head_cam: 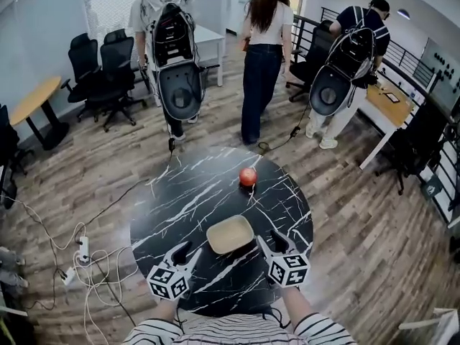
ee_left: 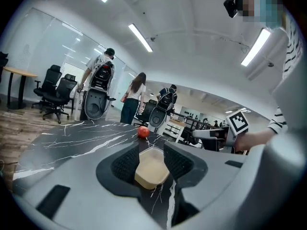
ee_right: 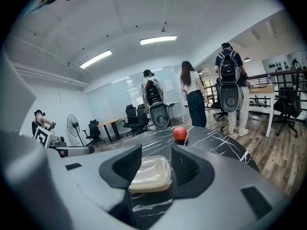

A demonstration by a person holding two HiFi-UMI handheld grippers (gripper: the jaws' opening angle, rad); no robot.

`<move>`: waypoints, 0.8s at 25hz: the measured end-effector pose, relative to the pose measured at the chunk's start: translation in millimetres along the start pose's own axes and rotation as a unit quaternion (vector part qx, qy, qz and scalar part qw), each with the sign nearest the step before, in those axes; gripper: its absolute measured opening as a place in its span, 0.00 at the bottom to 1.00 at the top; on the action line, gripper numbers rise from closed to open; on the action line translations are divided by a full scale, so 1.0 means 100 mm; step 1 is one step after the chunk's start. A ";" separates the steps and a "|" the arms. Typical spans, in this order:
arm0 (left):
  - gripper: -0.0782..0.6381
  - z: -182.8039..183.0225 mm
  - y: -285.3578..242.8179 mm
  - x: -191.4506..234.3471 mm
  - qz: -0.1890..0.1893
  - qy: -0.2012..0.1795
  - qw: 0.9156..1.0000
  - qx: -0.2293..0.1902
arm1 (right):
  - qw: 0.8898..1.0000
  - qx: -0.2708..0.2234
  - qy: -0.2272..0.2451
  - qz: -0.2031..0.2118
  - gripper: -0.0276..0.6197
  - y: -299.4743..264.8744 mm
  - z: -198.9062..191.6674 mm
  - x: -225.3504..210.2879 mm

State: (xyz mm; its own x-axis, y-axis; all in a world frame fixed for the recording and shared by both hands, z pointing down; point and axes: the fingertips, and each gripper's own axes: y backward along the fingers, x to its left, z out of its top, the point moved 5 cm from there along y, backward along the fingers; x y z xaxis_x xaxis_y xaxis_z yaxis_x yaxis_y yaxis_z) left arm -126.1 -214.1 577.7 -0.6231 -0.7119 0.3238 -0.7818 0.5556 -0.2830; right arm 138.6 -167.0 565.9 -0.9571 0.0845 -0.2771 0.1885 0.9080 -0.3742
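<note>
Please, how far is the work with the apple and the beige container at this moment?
Done: nothing visible; the apple lies on the table, apart from the beige container, which looks empty. In hand: left hand-held gripper and right hand-held gripper flank the container, jaws apart, holding nothing. Remaining: any grasp.

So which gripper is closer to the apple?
Right. The right gripper is at the right edge of the beige container, short of the apple; the left gripper is off its left edge, farther away.
</note>
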 end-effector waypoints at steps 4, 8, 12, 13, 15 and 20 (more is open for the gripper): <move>0.30 -0.07 -0.12 0.10 0.014 0.012 1.000 0.009 | 1.000 0.026 0.005 0.011 0.33 -0.21 -0.09 -0.05; 0.30 -0.20 -0.29 0.15 0.029 0.023 0.999 0.026 | 0.998 0.056 0.013 0.022 0.33 -0.43 -0.22 -0.13; 0.30 -0.31 -0.51 0.20 0.045 0.033 0.998 0.043 | 0.995 0.088 0.018 0.037 0.33 -0.66 -0.32 -0.23; 0.30 -0.34 -0.55 0.20 0.049 0.035 0.997 0.047 | 0.994 0.096 0.019 0.043 0.33 -0.71 -0.35 -0.25; 0.30 -0.39 -0.63 0.21 0.057 0.039 0.996 0.057 | 0.992 0.110 0.019 0.055 0.33 -0.80 -0.39 -0.28; 0.30 -0.50 -0.78 0.26 0.082 0.055 0.992 0.075 | 0.987 0.139 0.017 0.085 0.33 -1.05 -0.50 -0.32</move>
State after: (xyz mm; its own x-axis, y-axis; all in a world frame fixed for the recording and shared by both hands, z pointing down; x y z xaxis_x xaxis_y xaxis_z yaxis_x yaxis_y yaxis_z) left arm -82.4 -254.6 653.2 -0.7466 -0.5612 0.3573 -0.6630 0.5837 -0.4688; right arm 138.8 -244.4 657.9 -0.9127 0.2438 -0.3281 0.3949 0.7330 -0.5539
